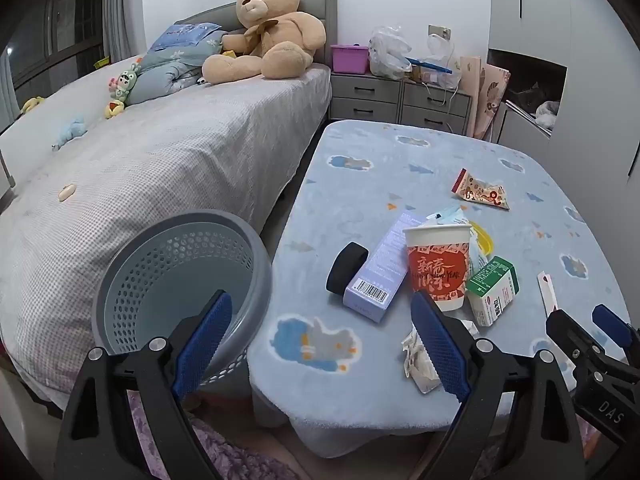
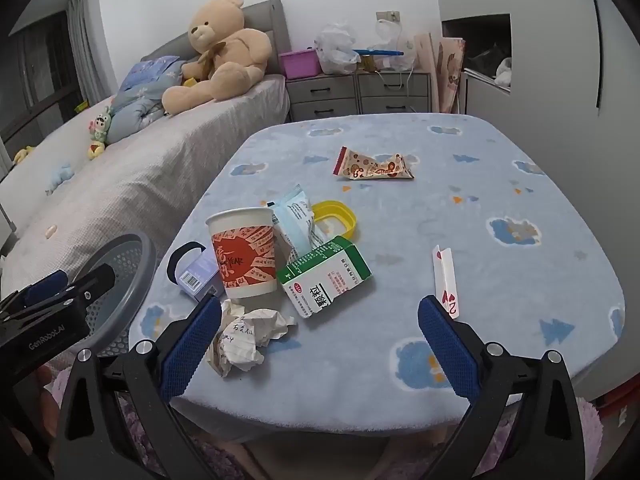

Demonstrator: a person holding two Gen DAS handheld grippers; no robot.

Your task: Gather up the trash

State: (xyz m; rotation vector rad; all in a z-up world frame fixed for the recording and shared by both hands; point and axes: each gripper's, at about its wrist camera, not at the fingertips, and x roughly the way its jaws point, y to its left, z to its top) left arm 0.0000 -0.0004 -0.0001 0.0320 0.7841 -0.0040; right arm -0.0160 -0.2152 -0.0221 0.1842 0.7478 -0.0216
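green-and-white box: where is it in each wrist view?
Left wrist: green-and-white box lower right of centre, just right of the red paper cup.
Right wrist: box near centre, right of the cup, behind the crumpled paper.
Shared landmark: the cup.

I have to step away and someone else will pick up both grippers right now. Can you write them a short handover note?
Left gripper: open, empty, near the table's front left corner beside the grey bin.
Right gripper: open, empty, over the table's near edge.
Trash all on the blue table: crumpled paper nearest, red paper cup upright, green-white box, purple box, black roll, blue packet, yellow lid, snack wrapper at the far side, playing card on the right.
Done: nothing visible in the bin.
Left: every piece goes into it.
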